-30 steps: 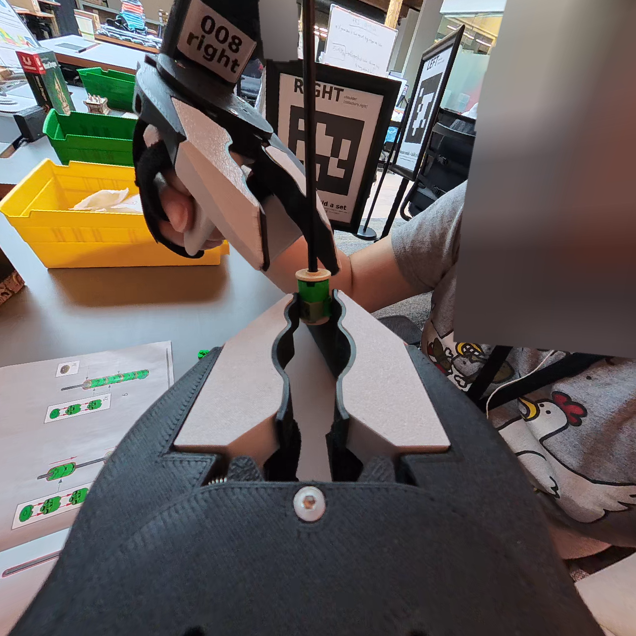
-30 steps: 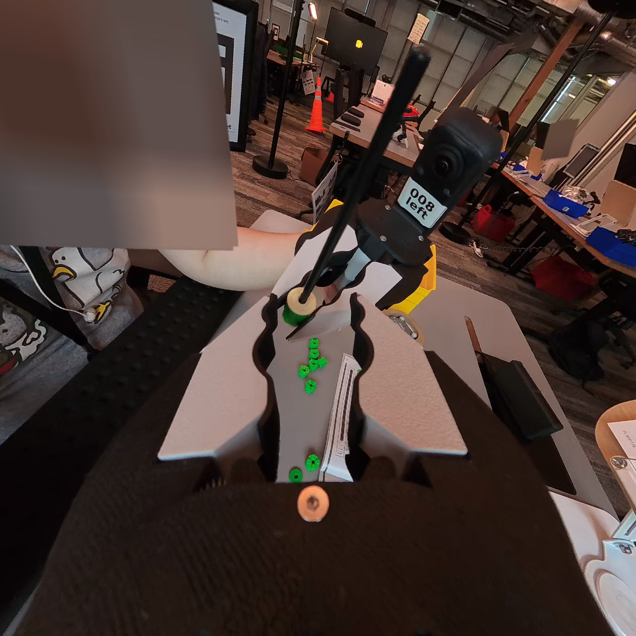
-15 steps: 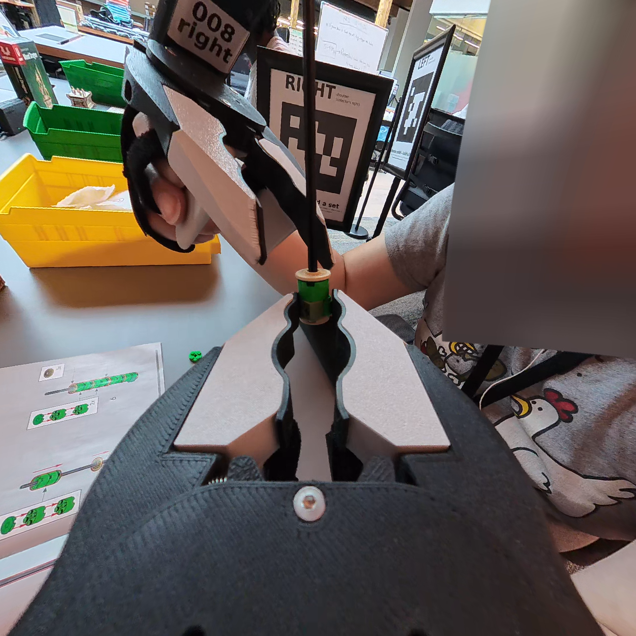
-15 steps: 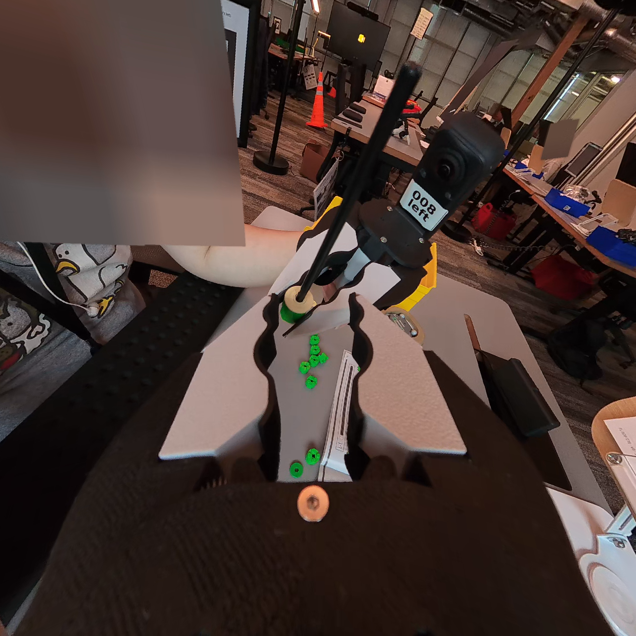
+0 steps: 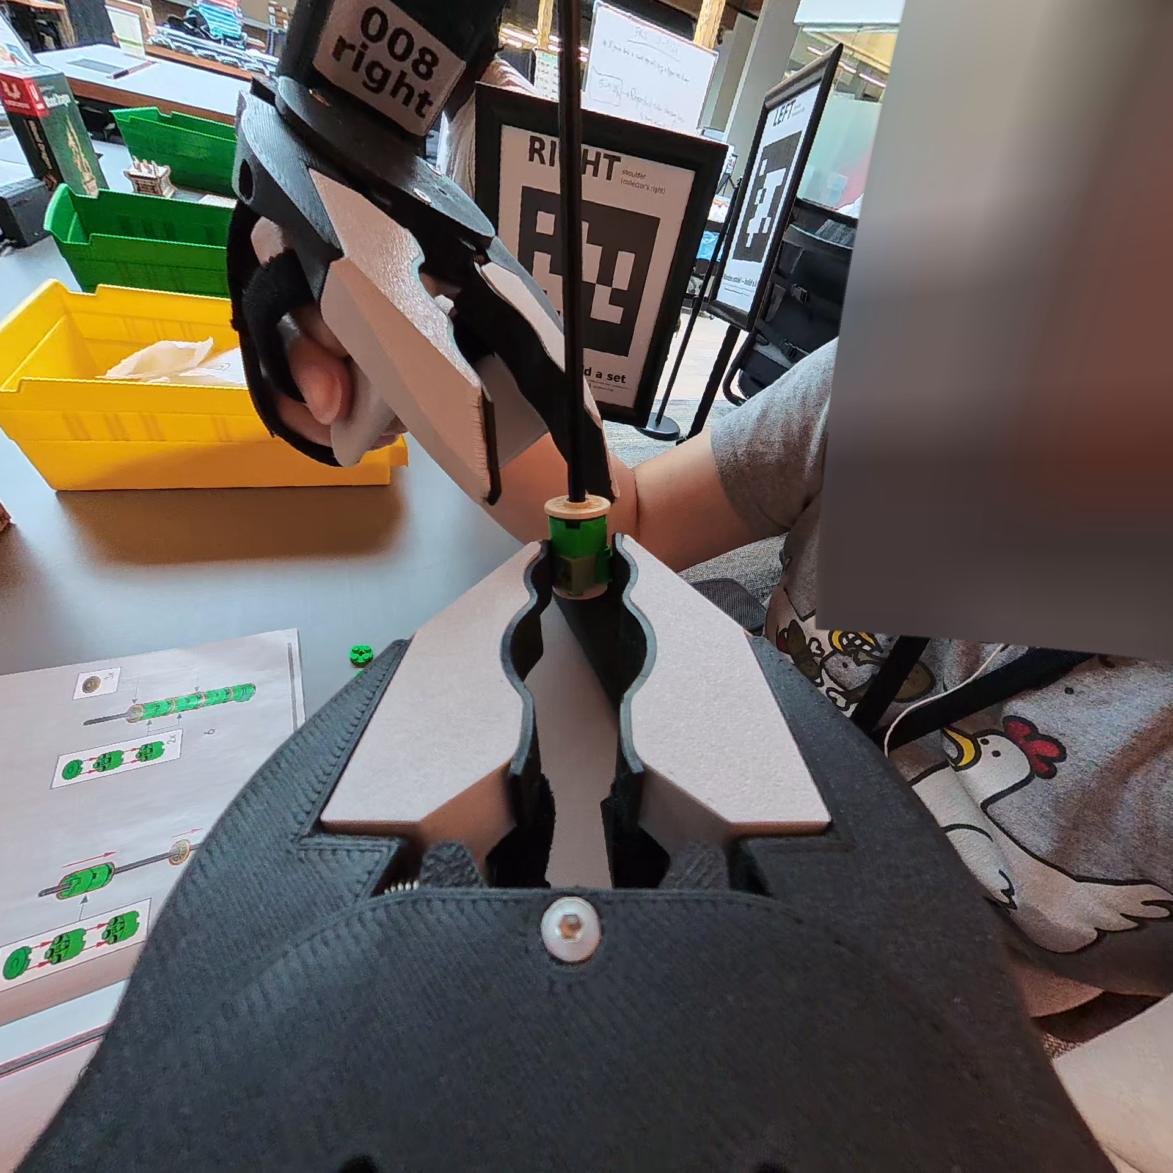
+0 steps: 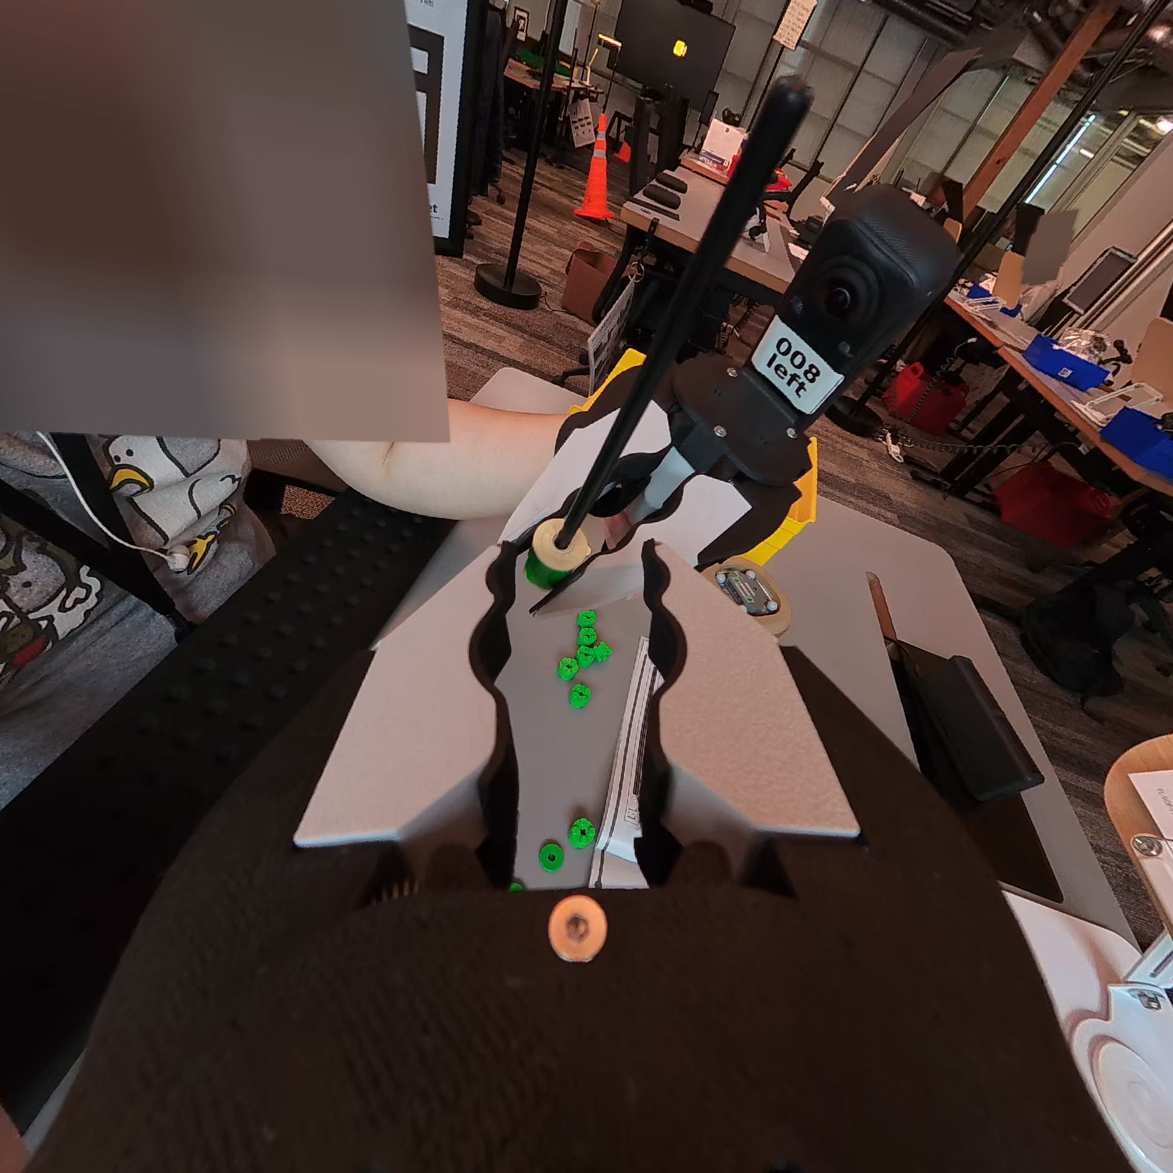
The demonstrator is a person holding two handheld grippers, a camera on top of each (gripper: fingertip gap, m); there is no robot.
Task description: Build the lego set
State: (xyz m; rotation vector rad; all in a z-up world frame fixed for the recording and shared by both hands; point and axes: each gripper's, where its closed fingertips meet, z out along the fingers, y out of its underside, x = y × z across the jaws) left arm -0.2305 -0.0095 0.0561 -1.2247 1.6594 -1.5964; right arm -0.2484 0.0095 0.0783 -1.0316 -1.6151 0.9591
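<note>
On the grey table (image 5: 209, 571) sit, biggest first: a yellow bin (image 5: 127, 412) w/ crumpled white paper inside, a green bin (image 5: 139, 241) behind it, and the instruction sheet (image 5: 127, 793) at near left, beside the left gripper's body.

Left gripper (image 5: 579, 558): fingers nearly closed, tips pinching the green lego stack (image 5: 576, 539), which is threaded on a long black axle (image 5: 574, 254). Stack is held above the table, in front of the person's forearm. Tan discs cap it top and bottom. Axle stands about upright in the left wrist view and runs out of the top of frame.

Right gripper (image 6: 574, 552): fingers clearly apart, gripping nothing; the axle and stack sit just at its left fingertip (image 6: 501, 558). Whether that tip touches the stack is hard to tell from the right wrist view. From the left wrist view the right gripper (image 5: 546, 489) comes down at a slant from upper left, its tips right at the stack's top disc, a hand around its handle.

Below, seen between the right gripper's fingers: a cluster of loose green round pieces (image 6: 584, 654) on the table, two more green pieces (image 6: 565, 844) nearer the camera, and the sheet's edge just right of them. One single green piece (image 5: 360, 654) lies by the sheet's top corner in the left wrist view.
</note>
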